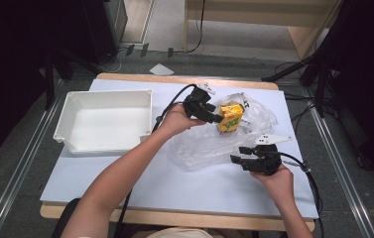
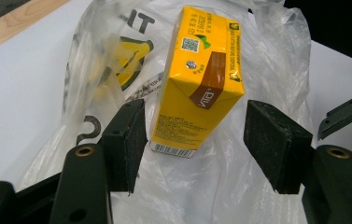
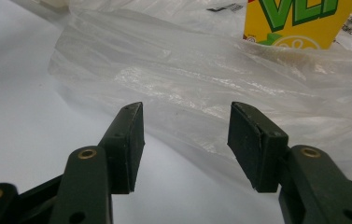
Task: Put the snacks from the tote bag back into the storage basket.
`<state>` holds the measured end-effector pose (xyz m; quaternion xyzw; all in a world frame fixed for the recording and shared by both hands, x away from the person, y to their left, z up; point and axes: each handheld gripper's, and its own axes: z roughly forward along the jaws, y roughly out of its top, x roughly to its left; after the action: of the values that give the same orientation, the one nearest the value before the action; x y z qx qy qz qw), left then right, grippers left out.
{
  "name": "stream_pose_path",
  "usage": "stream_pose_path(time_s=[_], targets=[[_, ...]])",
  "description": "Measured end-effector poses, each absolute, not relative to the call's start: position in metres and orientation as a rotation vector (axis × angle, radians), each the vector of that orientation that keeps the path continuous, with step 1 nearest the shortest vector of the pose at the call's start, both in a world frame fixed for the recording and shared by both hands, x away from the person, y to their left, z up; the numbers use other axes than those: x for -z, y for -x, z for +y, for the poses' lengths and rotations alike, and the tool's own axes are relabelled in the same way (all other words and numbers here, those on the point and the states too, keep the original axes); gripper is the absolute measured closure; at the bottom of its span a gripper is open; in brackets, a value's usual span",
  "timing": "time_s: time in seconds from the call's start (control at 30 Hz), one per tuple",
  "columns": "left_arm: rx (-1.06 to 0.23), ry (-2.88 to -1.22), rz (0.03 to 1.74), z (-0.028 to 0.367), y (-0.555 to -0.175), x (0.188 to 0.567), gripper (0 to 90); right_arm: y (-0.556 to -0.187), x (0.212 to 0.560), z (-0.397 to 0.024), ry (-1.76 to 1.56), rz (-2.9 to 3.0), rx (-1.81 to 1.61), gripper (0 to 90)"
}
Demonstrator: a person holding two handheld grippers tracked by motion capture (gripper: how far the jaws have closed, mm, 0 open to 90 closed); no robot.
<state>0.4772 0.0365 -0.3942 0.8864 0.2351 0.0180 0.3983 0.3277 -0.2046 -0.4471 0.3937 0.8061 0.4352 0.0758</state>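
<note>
A yellow drink carton (image 1: 230, 117) lies on a crumpled clear plastic bag (image 1: 209, 144) at the table's right middle. My left gripper (image 1: 219, 118) reaches it from the left. In the left gripper view the carton (image 2: 197, 93) sits between the wide-apart jaws of the left gripper (image 2: 194, 130); a gap shows beside the right pad (image 2: 271, 144), so nothing is gripped. My right gripper (image 1: 239, 154) hovers open at the bag's near right edge. In the right gripper view the right gripper (image 3: 185, 126) has nothing between its jaws, just short of the bag (image 3: 187, 70), with the carton (image 3: 299, 23) beyond.
An empty white bin (image 1: 65, 119) stands at the table's left. The pale table top (image 1: 125, 173) lies bare in front of it. Cables trail from both grippers. Dark stands and rails flank the table on both sides.
</note>
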Motion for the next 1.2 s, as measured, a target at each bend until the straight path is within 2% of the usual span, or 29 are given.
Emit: stream_pose_path(time_s=[0.4, 1.2], targets=[[-0.064, -2.283, 0.584, 0.021, -0.480, 0.403, 39.4, -0.328, 0.447, -0.206, -1.187, 2.411, -1.319, 46.7], [-0.069, -2.244, 0.575, -0.009, -0.490, 0.426, 42.5, -0.328, 0.446, -0.206, -1.187, 2.397, -1.360, 46.3]])
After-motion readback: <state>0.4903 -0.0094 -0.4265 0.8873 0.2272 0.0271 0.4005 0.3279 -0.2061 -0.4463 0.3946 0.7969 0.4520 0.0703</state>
